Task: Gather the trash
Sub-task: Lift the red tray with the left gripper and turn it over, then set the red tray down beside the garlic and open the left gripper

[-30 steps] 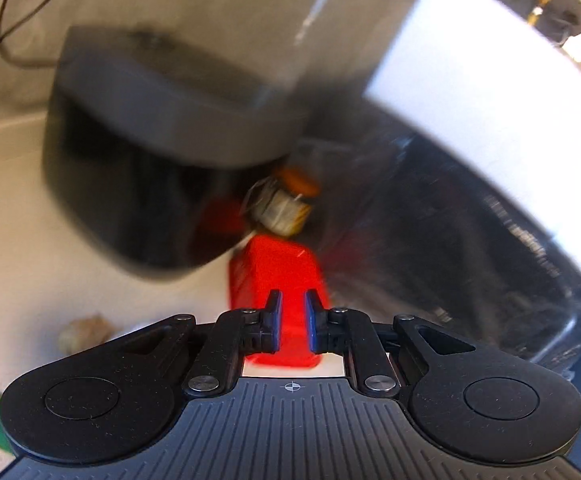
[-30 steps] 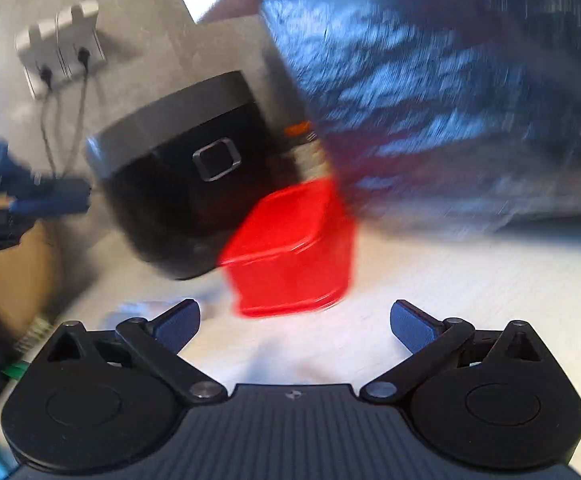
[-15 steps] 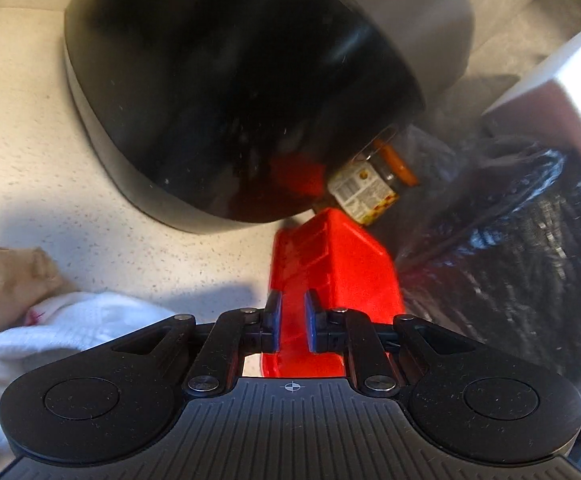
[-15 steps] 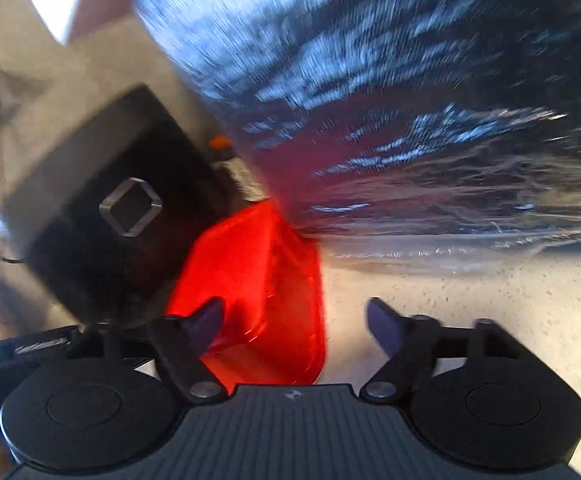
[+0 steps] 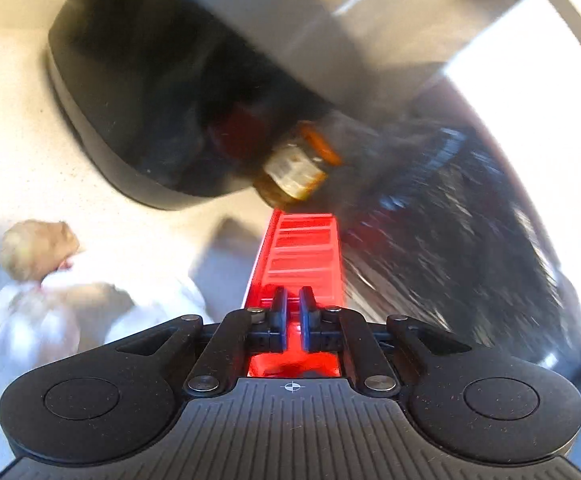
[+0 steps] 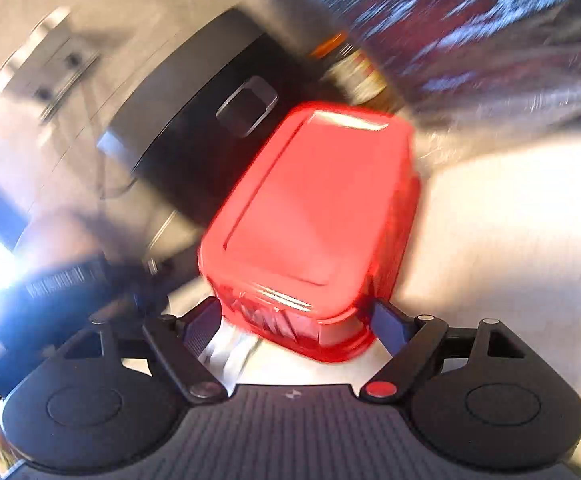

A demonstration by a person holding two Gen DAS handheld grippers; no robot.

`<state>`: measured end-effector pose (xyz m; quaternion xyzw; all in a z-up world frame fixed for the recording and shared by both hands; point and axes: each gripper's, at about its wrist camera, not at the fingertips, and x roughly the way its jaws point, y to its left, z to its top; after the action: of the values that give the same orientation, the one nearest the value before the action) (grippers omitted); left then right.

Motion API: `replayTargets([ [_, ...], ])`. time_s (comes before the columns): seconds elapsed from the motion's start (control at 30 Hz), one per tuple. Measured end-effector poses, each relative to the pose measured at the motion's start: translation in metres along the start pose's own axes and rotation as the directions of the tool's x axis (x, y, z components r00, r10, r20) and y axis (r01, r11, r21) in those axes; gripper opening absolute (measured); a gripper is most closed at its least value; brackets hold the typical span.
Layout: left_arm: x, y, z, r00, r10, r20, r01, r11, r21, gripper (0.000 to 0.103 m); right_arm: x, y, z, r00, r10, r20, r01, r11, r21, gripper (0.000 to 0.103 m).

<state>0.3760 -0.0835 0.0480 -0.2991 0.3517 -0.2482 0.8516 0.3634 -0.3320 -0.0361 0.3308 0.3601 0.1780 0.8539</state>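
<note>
A red plastic container (image 5: 302,256) lies on the pale counter, seen edge-on in the left wrist view. My left gripper (image 5: 293,310) is shut on its near rim. In the right wrist view the same red container (image 6: 314,216) lies upside down and tilted. My right gripper (image 6: 296,320) is open, with a finger on each side of the container's near end. A black trash bag (image 5: 450,240) stands just right of the container and fills the upper right of the right wrist view (image 6: 470,32). Crumpled white tissues (image 5: 50,292) lie on the counter to the left.
A black rice cooker (image 5: 178,92) stands behind the container, also in the right wrist view (image 6: 210,120). A small jar with an orange lid (image 5: 294,168) leans between cooker and bag. Wall sockets with cables (image 6: 54,68) are at the back left. The left hand-held gripper's body (image 6: 50,292) sits at left.
Both views have swung and blurred. My right gripper has come up close to the red container and now straddles its end. My left gripper stays shut on the container's rim.
</note>
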Motion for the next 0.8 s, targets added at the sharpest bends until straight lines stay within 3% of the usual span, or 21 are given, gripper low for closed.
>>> replayTargets([
  [0.1,-0.026,-0.007,-0.013,1.0,-0.019,-0.017,0.02,1.0,0.023,0.009,-0.014,0.016,-0.026,1.0,0.003,-0.015,-0.004,0.998,-0.055,0.083],
  [0.23,-0.048,-0.006,-0.023,0.997,-0.075,-0.009,0.075,0.997,0.015,0.009,-0.015,0.023,-0.039,0.998,0.056,-0.041,-0.057,0.998,-0.014,0.084],
  [0.37,-0.051,-0.013,-0.024,0.99,-0.136,-0.035,0.135,0.991,-0.014,0.009,0.004,0.024,-0.045,0.98,0.171,-0.104,-0.162,0.983,0.084,0.084],
  [0.47,-0.053,-0.018,-0.028,0.991,-0.108,-0.08,0.109,0.994,0.0,0.013,0.019,0.037,-0.048,0.965,0.244,-0.097,-0.236,0.968,0.084,0.084],
  [0.53,-0.056,-0.02,-0.028,0.997,-0.056,-0.057,0.058,0.998,0.033,0.016,0.023,0.05,-0.05,0.969,0.228,-0.091,-0.226,0.974,0.034,0.084],
  [0.67,-0.068,-0.005,-0.029,0.996,-0.06,-0.068,0.059,0.998,-0.012,0.017,0.022,0.059,-0.057,0.97,0.206,-0.126,-0.208,0.978,-0.006,0.084],
  [0.8,-0.078,-0.004,-0.035,0.999,0.007,-0.041,-0.005,0.999,0.052,0.017,-0.004,0.064,-0.065,0.993,0.075,-0.088,-0.088,0.985,-0.151,0.084],
])
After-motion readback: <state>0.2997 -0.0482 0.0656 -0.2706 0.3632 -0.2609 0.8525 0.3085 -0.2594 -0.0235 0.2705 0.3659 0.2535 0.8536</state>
